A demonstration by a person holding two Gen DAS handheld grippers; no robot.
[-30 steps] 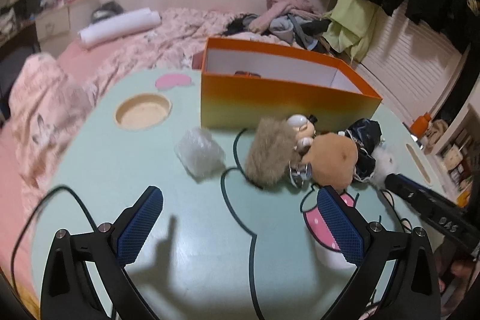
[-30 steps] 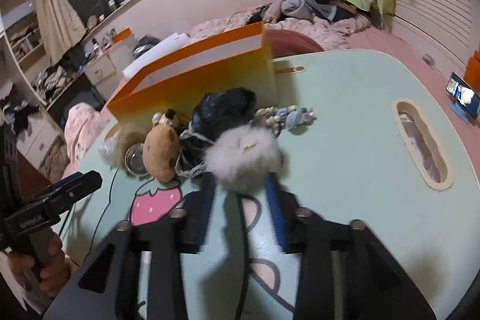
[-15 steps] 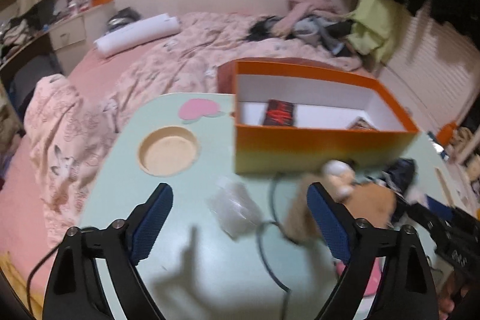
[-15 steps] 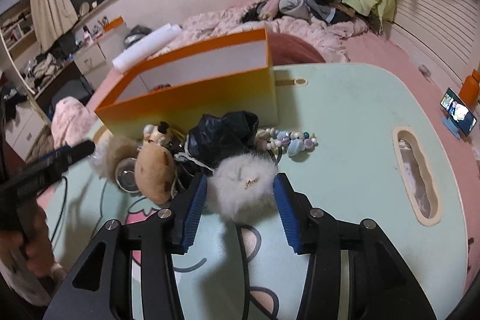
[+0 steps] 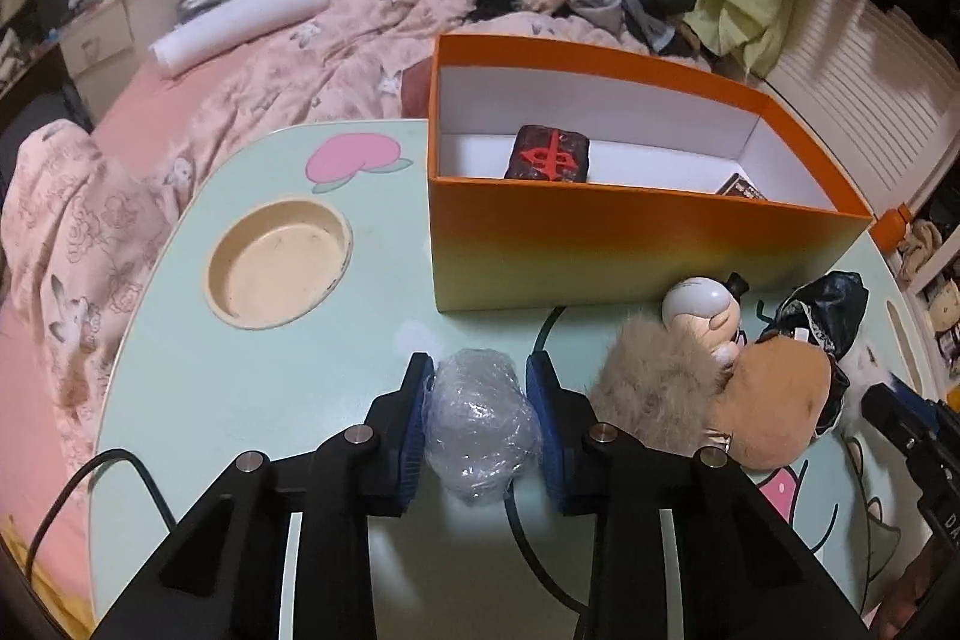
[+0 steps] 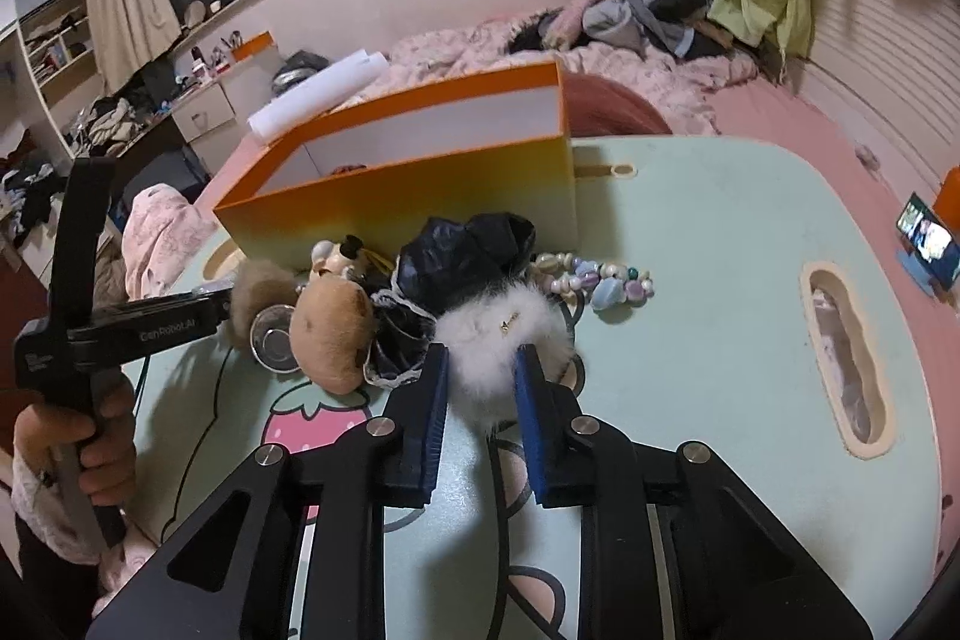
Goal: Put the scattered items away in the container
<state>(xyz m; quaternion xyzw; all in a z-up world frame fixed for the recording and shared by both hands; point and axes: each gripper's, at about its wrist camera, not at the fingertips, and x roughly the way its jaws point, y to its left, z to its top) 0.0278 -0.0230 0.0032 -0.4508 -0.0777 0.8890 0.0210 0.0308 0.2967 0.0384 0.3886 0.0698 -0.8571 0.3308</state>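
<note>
Left gripper (image 5: 480,394): jaws closing, blue pads pressed on either side of one crumpled clear plastic wad (image 5: 477,424), which lies on the table.
Right gripper (image 6: 480,370): jaws closing, pads squeezing one white fluffy pom-pom (image 6: 501,340), also on the table.
Hand (image 6: 90,436): one in view, at the left edge of the right wrist picture, wrapped round the left gripper's handle.
Container: one orange box (image 5: 630,244), open on top, white inside, standing on the far part of the table.
Inside the box: two things seen, one dark block with a red mark (image 5: 549,154) and one dark corner of something (image 5: 741,187) near the right wall, too little showing to name.
Table (image 5: 270,370): one, pale green with cartoon prints; one round recess (image 5: 279,268) on its left, one oblong recess (image 6: 846,358) on its right.
Scattered in front of the box: one beige fur puff (image 5: 654,388), one brown plush (image 5: 774,406), one small white-headed figure (image 5: 702,310), one black lace-edged cloth (image 6: 462,256), one string of pastel beads (image 6: 594,280).
Position of the pile: between the two grippers, the pieces touching one another; the plastic wad lies just left of the fur puff, the pom-pom at the pile's right end.
</note>
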